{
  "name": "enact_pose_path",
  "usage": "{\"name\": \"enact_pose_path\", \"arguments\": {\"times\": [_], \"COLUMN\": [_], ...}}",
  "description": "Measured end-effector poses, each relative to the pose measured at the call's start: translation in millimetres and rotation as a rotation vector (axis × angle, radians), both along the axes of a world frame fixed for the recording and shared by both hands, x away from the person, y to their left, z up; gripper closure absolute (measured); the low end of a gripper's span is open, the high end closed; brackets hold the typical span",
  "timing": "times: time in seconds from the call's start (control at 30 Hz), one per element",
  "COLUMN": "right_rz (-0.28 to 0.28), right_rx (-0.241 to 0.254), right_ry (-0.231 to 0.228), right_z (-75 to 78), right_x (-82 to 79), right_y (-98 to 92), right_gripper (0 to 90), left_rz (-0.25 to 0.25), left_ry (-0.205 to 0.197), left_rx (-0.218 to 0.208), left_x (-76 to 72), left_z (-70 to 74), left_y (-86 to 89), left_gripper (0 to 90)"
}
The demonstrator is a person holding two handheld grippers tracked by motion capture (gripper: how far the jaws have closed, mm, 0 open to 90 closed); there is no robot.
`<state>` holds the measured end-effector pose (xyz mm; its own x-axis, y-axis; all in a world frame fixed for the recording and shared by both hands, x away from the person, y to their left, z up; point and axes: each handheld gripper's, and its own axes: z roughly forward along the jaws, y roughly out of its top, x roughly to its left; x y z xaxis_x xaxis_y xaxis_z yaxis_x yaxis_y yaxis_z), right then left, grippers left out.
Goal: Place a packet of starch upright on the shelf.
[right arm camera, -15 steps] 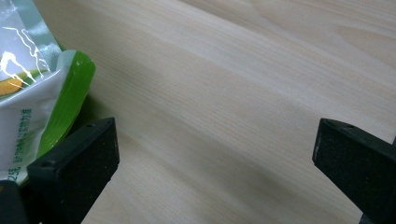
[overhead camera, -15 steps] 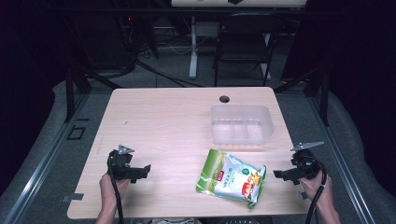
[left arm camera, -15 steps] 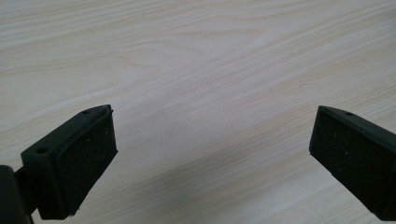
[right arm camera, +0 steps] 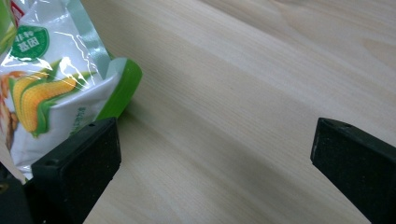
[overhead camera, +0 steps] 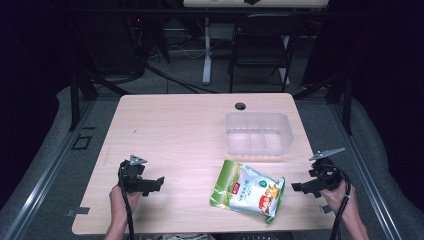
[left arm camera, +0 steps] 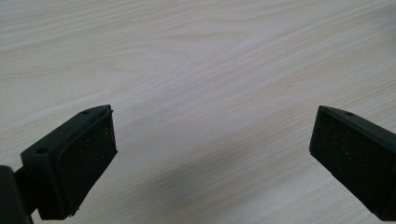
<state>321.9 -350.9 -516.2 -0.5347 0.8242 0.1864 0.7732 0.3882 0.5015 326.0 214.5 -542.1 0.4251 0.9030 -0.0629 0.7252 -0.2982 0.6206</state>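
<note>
Dark surroundings with a chair (overhead camera: 260,45) and cables behind frame a pale wooden worktop (overhead camera: 175,130), where a clear plastic tub (overhead camera: 258,133) stands toward the far right and a green-and-white snack bag (overhead camera: 247,187) printed with corn lies flat just in front of it, near the front edge. At the front left, the left gripper (overhead camera: 159,181) hovers over bare wood, its jaws spread wide and holding nothing. At the front right, the right gripper (overhead camera: 295,187) sits just beside the bag's right end, its jaws likewise wide apart and gripping nothing, one jaw close to the bag's corner.
</note>
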Motion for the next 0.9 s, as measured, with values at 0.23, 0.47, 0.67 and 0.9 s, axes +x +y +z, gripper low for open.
{"name": "enact_pose_path", "arguments": {"times": [0.23, 0.47, 0.67, 0.9], "right_rz": [0.05, 0.129, 0.192, 0.27], "right_rx": [-0.007, -0.02, -0.037, -0.07], "right_ry": [-0.014, -0.031, -0.028, -0.018], "right_z": [20.2, 43.4, 52.0, 55.7], "right_x": [8.9, 17.9, 27.2, 38.6], "right_y": [10.3, 32.2, 56.8, 86.2], "right_gripper": [2.4, 2.6, 2.4, 2.0], "left_rz": [-0.007, -0.015, -0.016, -0.011], "left_ry": [0.007, 0.005, 0.006, 0.007], "left_rx": [-0.001, -0.006, -0.018, -0.021], "left_x": [0.7, 0.2, 0.2, -0.3], "left_z": [-1.7, -0.4, -0.5, 0.2], "left_y": [-4.1, -4.0, -4.4, -2.2], "left_gripper": [0.3, 0.3, 0.3, 0.2]}}
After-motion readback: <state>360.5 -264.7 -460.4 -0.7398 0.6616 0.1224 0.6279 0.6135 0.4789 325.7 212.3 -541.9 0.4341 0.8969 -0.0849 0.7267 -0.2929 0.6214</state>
